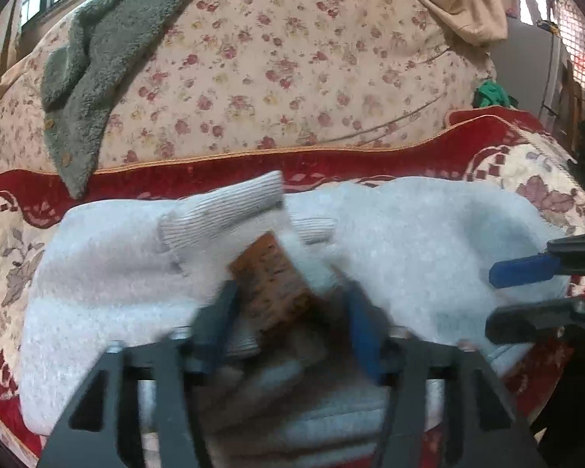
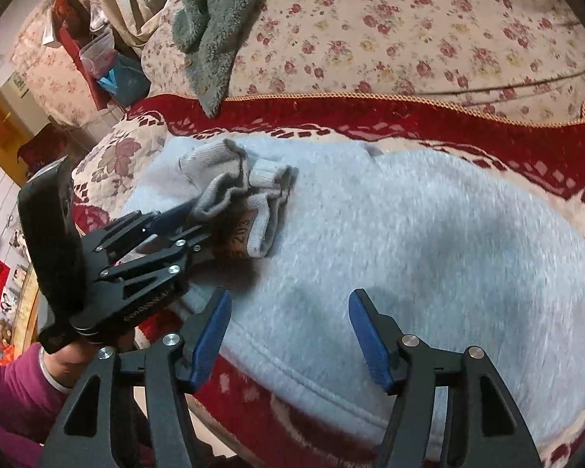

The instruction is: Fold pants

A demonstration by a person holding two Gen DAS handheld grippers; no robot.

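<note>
Light grey fleece pants lie bunched on the red and cream bedspread, also in the right wrist view. Their ribbed cuffs with a brown label are lifted between the fingers of my left gripper, which is shut on them; the same grip shows in the right wrist view. My right gripper is open just above the pants near their front hem, holding nothing; its fingers show at the right of the left wrist view.
A floral quilt rises behind the bedspread. A green-grey fuzzy garment lies over it at the left. Boxes and bags stand beside the bed at the far left.
</note>
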